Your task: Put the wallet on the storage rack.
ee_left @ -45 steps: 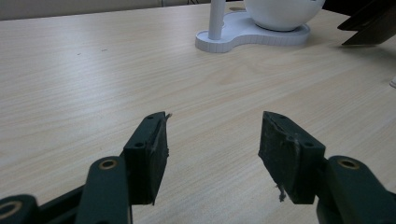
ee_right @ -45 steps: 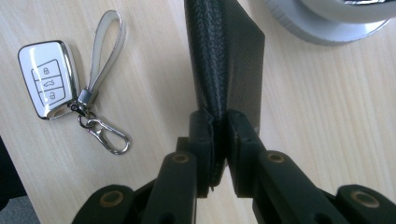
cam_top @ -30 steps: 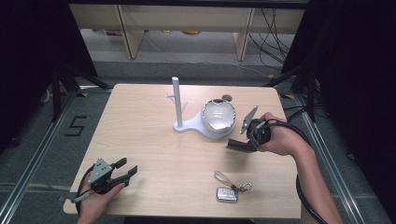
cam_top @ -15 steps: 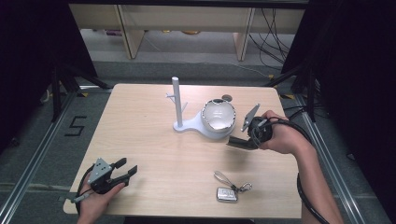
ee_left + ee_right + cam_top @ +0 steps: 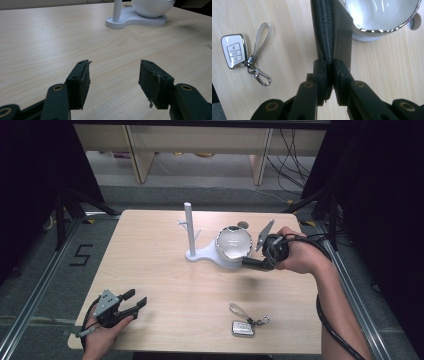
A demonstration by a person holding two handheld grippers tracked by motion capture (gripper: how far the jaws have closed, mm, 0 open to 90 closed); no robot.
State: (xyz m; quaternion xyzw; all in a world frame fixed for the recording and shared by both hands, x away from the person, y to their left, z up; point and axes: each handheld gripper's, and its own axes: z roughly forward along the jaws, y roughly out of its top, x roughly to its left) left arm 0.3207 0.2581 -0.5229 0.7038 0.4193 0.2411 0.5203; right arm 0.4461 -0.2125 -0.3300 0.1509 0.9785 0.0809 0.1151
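Right gripper view is the place to start: the two black jaws of the right gripper (image 5: pixel 328 72) are squeezed together on the edge of a black wallet (image 5: pixel 332 32), and the wallet is held tight between them. The wallet is long and flat, and its long side is pointed straight away from the jaws, toward the white bowl (image 5: pixel 384 15). The far end of the wallet is seen just beside the shiny rim of the bowl, but it cannot be told if the two are touching or if the wallet is a little above it. The top of the wallet is cut off by the edge of the picture. A white car key (image 5: pixel 233 51) with a loop and a clip is seen lying flat on the table (image 5: pixel 274 100), well off to one side. From the high view, the right gripper (image 5: pixel 260 257) is seen right next to the bowl (image 5: pixel 233 244), which is set on a white stand (image 5: pixel 200 254) with a tall post. The key (image 5: pixel 243 328) is lying near the front edge. The left gripper (image 5: pixel 135 301) is held far away at the near corner, so the right hand is much nearer to the bowl. Its jaws are spread wide apart with nothing between them, as the left gripper (image 5: pixel 113 75) view shows.
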